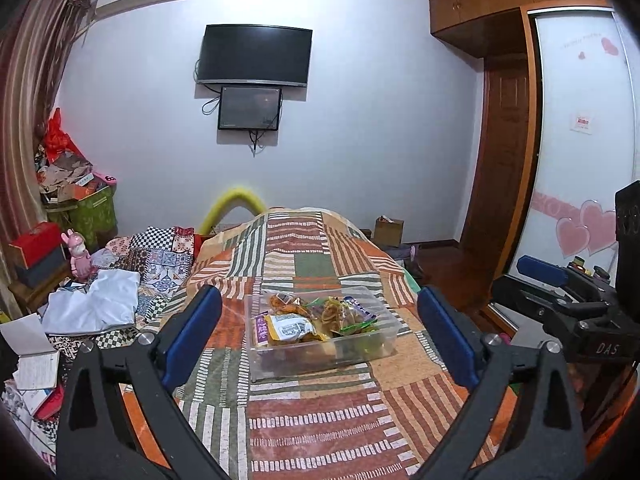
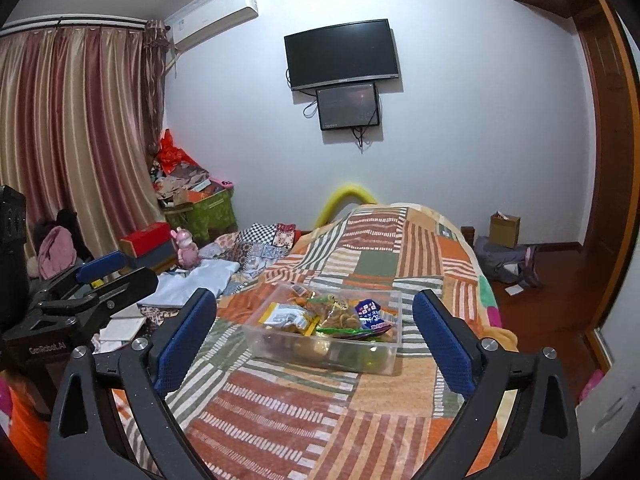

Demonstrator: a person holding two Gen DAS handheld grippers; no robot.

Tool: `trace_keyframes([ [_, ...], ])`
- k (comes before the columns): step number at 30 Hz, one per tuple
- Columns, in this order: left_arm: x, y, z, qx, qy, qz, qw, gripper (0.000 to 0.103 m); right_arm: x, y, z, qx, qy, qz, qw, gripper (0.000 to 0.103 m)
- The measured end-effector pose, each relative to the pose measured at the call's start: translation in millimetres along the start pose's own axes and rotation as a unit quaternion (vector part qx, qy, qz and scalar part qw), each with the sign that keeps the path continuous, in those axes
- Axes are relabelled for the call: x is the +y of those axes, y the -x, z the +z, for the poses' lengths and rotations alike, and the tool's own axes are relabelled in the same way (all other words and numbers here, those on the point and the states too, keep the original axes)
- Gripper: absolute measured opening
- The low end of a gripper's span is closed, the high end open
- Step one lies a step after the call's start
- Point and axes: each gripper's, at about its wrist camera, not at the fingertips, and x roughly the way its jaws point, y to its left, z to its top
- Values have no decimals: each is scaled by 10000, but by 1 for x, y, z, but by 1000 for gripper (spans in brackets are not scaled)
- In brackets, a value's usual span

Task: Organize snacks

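Observation:
A clear plastic box [image 1: 280, 364] holding several snack packets [image 1: 292, 328] sits on the patchwork bedspread [image 1: 320, 420]. It also shows in the right wrist view [image 2: 280, 344], with a yellow packet [image 2: 286, 316] and a blue packet [image 2: 370, 314] on top. My left gripper [image 1: 320, 334] is open and empty, its blue pads wide apart, held back from the box. My right gripper [image 2: 316, 338] is open and empty too, also short of the box. The right gripper shows at the right edge of the left wrist view [image 1: 560, 292]. The left gripper shows at the left of the right wrist view [image 2: 100, 280].
White clothes [image 1: 96, 304] and a pink rabbit figure [image 1: 80, 258] lie on the bed's left side, with books [image 1: 36, 368] nearer. A green bin of clutter [image 1: 80, 208] stands by the curtain. A wardrobe [image 1: 576, 140] stands on the right, with a cardboard box [image 2: 505, 231] on the floor.

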Motion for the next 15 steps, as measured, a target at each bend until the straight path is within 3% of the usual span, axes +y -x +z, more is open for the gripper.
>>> trace_keyframes([
  [15, 1, -3, -5, 66, 30, -57, 10000, 99, -2, 3, -7, 37, -48, 17, 10000, 98],
])
